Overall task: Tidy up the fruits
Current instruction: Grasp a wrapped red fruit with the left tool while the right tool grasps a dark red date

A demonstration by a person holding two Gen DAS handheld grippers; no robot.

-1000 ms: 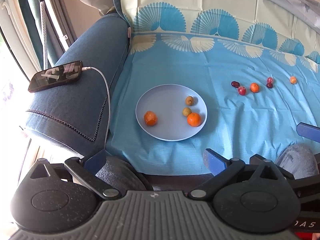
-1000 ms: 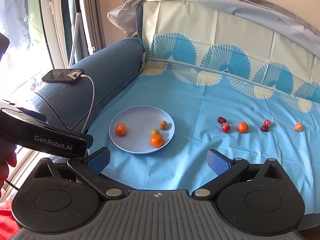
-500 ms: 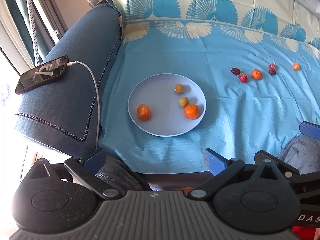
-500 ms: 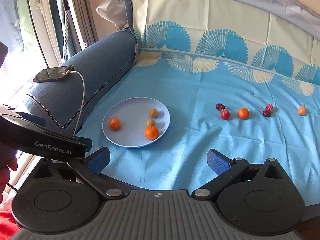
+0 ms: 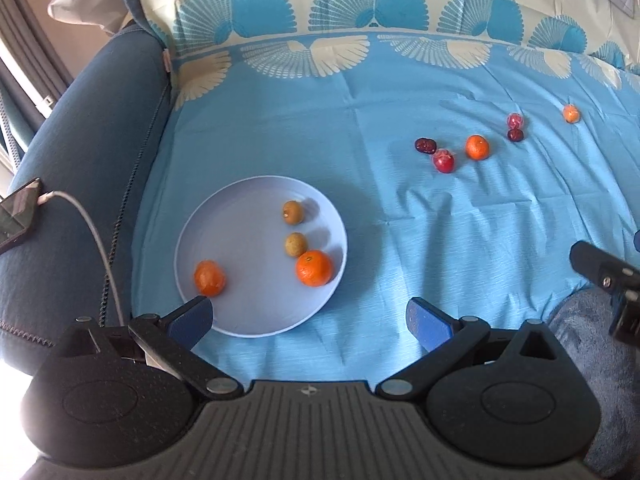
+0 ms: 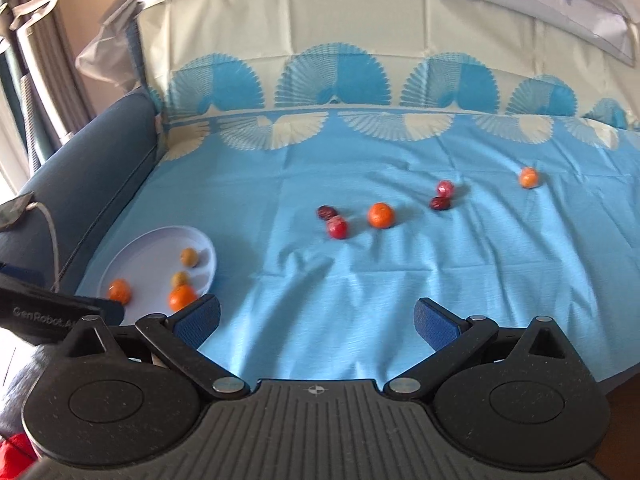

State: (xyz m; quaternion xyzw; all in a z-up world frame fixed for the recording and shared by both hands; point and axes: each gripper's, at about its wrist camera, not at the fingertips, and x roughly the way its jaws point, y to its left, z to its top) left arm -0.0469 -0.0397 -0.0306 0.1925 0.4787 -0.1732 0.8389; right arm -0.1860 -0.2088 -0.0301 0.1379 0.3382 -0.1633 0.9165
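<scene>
A: Where did things stand?

B: The round pale-blue plate (image 5: 224, 216) sat on the blue fan-patterned cloth (image 5: 360, 92) over the sofa seat, near the denim-blue armrest (image 5: 100, 128). It held two orange mandarins (image 5: 314, 268) and two small tan longans (image 5: 293, 212). Six loose fruits lay in a row well apart from it: a dark red date (image 6: 326, 212) touching a red plum-like fruit (image 6: 338, 227), a mandarin (image 6: 381, 215), another red-and-dark pair, and a small orange fruit (image 6: 529, 177) farthest off.

A: And the tools?

B: The left gripper (image 5: 308, 316) and right gripper (image 6: 316, 316) both had their jaws spread wide, holding nothing.

A: What could have gone wrong?

B: I'd judge rolling. The fruits were round on soft, creased cloth, so a nudge could send one away. Squeezing the plum-like fruit might also drag the date.

A: Any orientation to mind?

B: The round ones had no real long axis. The date looked slightly elongated, lying roughly across the view
</scene>
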